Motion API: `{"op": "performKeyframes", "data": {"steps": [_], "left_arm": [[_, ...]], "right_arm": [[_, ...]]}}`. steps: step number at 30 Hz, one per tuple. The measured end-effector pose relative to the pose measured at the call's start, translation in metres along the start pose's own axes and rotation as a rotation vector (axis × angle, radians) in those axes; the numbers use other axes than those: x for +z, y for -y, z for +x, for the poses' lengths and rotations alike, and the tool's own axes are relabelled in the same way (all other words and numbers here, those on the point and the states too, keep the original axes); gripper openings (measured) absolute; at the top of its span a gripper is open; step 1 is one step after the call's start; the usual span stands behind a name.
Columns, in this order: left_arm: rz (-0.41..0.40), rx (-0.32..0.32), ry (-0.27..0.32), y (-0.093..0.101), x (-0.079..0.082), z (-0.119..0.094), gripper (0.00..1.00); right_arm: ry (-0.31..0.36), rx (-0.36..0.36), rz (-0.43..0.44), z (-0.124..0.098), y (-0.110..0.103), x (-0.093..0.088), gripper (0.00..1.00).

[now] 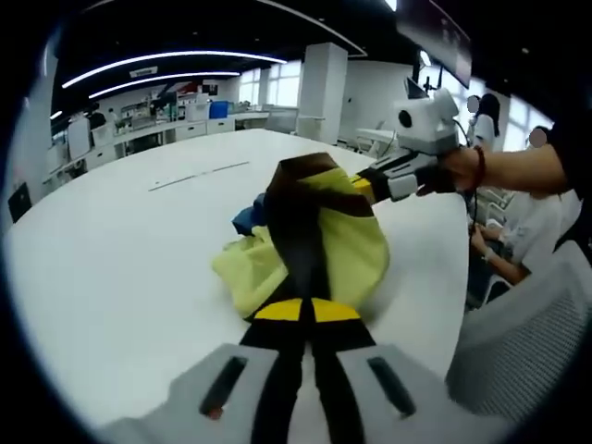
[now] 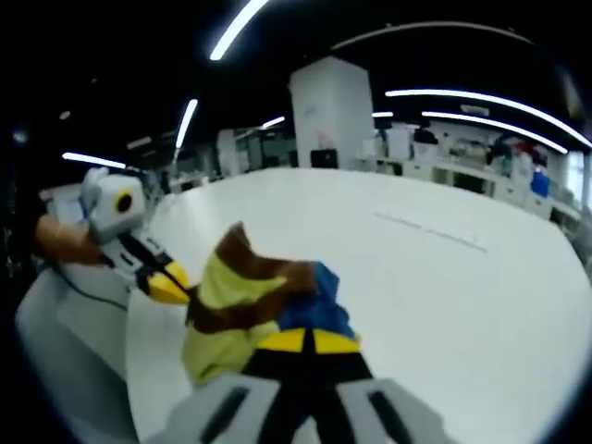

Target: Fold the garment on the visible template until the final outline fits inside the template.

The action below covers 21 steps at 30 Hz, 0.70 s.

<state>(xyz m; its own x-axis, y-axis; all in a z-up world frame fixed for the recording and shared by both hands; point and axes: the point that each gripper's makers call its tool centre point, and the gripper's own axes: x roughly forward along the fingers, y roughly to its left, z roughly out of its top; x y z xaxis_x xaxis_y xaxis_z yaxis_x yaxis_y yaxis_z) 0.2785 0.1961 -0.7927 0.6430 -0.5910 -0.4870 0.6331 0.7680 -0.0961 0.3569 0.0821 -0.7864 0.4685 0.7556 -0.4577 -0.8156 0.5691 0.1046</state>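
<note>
Yellow garment (image 1: 319, 245) with brown band and a bit of blue cloth, bunched and lifted between both tongs, hanging just above the white bench (image 1: 120, 250) near its front edge. No flat spread yet; folding judged hardly begun. Template line faint on the bench (image 1: 199, 174), well apart from the cloth, hard to confirm as the template.

Left tongs (image 1: 303, 319) clenched on the garment's near edge, yellow tips pressed together over the brown band. Right tongs (image 2: 305, 344) also clenched on the garment, at the blue and brown part. Same right tongs seen in the left gripper view (image 1: 370, 185), gripping the far corner, a hand behind them.

Possible trouble: pulling apart unevenly, so one edge slipping out and the cloth dropping in a heap. Also laying down too close to the bench edge, so part hanging over, outside the outline. Layers possibly pinched together, giving a crooked fold.
</note>
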Motion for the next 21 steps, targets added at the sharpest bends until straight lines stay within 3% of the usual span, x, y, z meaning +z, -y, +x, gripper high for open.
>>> {"op": "performKeyframes", "data": {"steps": [6, 9, 10, 13, 21], "left_arm": [[-0.015, 0.022, 0.043, -0.003, 0.012, -0.015, 0.00], [-0.093, 0.020, 0.105, -0.003, 0.026, -0.023, 0.00], [-0.095, 0.017, 0.128, 0.001, 0.039, -0.025, 0.00], [-0.068, 0.036, 0.122, -0.003, 0.046, -0.032, 0.00], [-0.040, 0.085, 0.209, -0.017, 0.084, -0.048, 0.00]], "right_arm": [[0.019, -0.008, -0.024, -0.013, -0.002, 0.009, 0.00], [0.033, -0.008, -0.029, -0.019, -0.001, 0.015, 0.00], [0.035, -0.010, -0.030, -0.021, 0.000, 0.017, 0.00], [0.055, -0.023, -0.042, -0.028, 0.004, 0.026, 0.00], [0.094, -0.111, -0.125, -0.047, 0.023, 0.057, 0.00]]}}
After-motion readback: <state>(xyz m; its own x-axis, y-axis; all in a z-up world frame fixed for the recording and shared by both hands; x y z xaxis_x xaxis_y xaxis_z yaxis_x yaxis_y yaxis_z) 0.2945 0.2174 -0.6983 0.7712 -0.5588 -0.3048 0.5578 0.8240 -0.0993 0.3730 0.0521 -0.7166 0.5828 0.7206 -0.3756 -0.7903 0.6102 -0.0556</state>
